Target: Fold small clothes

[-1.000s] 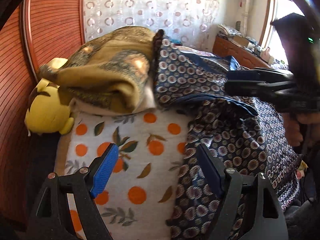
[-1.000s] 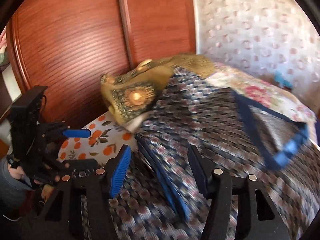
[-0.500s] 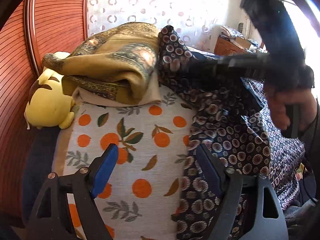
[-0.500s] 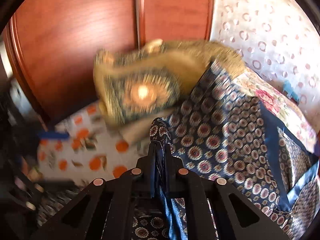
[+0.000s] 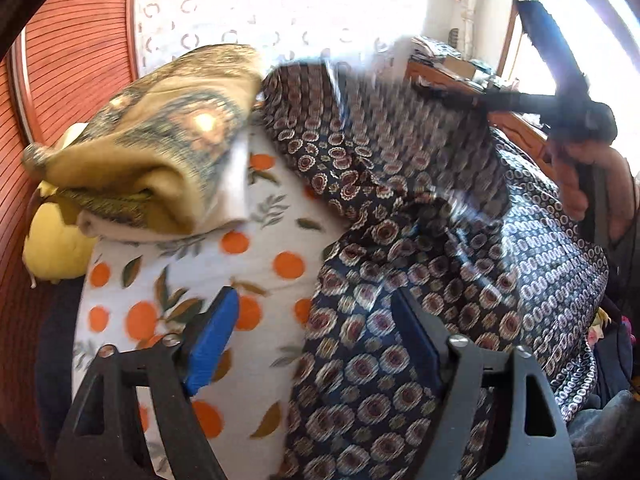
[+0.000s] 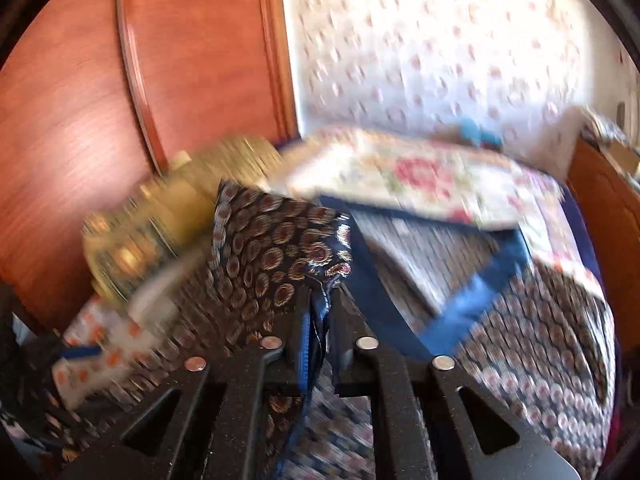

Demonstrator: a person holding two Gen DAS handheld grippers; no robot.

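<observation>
Navy patterned garment [image 5: 420, 240] lies rumpled on the bed's orange-print sheet [image 5: 224, 264] beneath the left hand-held gripper [image 5: 316, 344], its jaws wide, just narrowed, gripping nothing; from the right wrist, the right hand-held gripper [image 6: 320, 312] pinches a lifted fold of it, jaws just eased slightly.

Patterned garment [image 5: 440, 248] lay on the bed [image 5: 256, 272], over its right part in the left wrist view. Folded blanket [image 5: 160, 152] sat on the bed behind and left of it, touching its far edge. Stuffed toy [image 5: 52, 248] lay left of the bed, below the blanket. Wooden panel [image 6: 180, 60] stood behind; floral pillow [image 6: 420, 176] lay behind the garment
</observation>
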